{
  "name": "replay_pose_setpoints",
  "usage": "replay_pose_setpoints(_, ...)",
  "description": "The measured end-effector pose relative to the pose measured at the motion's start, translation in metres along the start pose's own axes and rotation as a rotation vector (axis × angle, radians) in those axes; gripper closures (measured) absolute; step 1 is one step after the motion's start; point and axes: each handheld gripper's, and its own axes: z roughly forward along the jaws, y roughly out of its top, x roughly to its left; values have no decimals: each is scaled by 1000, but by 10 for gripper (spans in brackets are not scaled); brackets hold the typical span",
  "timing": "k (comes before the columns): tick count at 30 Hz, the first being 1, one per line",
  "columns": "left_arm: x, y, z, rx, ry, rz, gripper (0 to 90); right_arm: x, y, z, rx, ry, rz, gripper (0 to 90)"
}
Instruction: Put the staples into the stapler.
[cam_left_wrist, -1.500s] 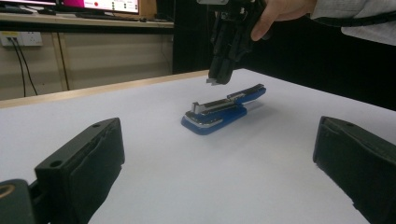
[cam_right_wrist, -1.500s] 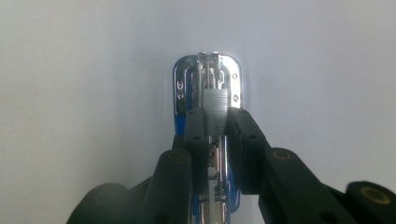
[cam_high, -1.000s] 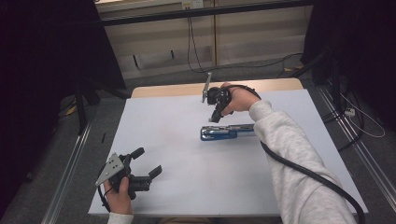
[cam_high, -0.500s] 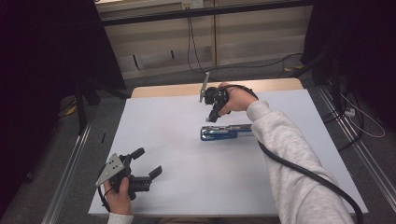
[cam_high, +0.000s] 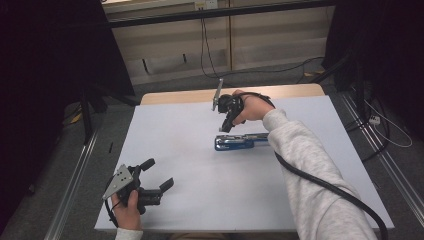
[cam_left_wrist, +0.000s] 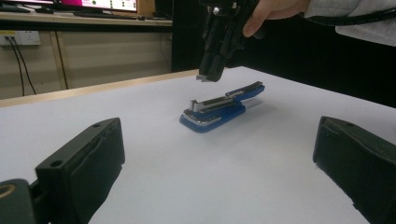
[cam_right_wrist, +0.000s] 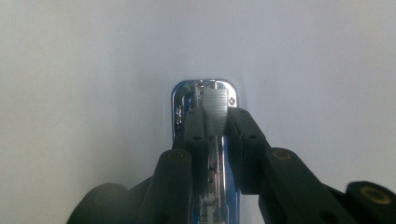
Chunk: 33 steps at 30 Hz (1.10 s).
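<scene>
Lying near the middle of the white table (cam_high: 200, 200), a little toward 2 o'clock from its centre, is a blue stapler (cam_high: 240, 142) with a silver metal top. In the high view its long side runs from 9 o'clock to 3 o'clock, and its 3 o'clock end goes under the person's grey sleeve (cam_high: 310, 165).

The right gripper (cam_high: 226, 127) hangs in the air just at 12 o'clock of the stapler, its jaws pointing down. In the left gripper view the same gripper (cam_left_wrist: 205, 77) is clearly above the stapler (cam_left_wrist: 219, 109) and apart from it, not touching. In the right gripper view, the jaws stand close together with only a narrow gap, and the stapler's silver front end (cam_right_wrist: 205, 105) is seen through this gap, lower than the jaws. They pinch nothing.

The left gripper (cam_high: 159, 175) is at 7 o'clock of the table, held low by the left hand (cam_high: 127, 210), well apart from the stapler. Its two jaws are spread wide and empty; in the left gripper view they stand at both bottom corners, with bare table between them.

A black cable (cam_high: 330, 187) runs along the right sleeve.
</scene>
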Motion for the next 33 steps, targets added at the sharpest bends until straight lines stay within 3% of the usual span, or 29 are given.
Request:
replay_pose_setpoints(4,1,0,0,1,-3,12,21,0,0,2,0,2,-4,785)
replay_pose_setpoints(31,-1,0,0,1,-12,-3,22,1,-2,19,-5,19,-5,785)
replay_pose_setpoints(33,0,0,0,1,-2,17,21,1,-2,21,-2,24,-5,785)
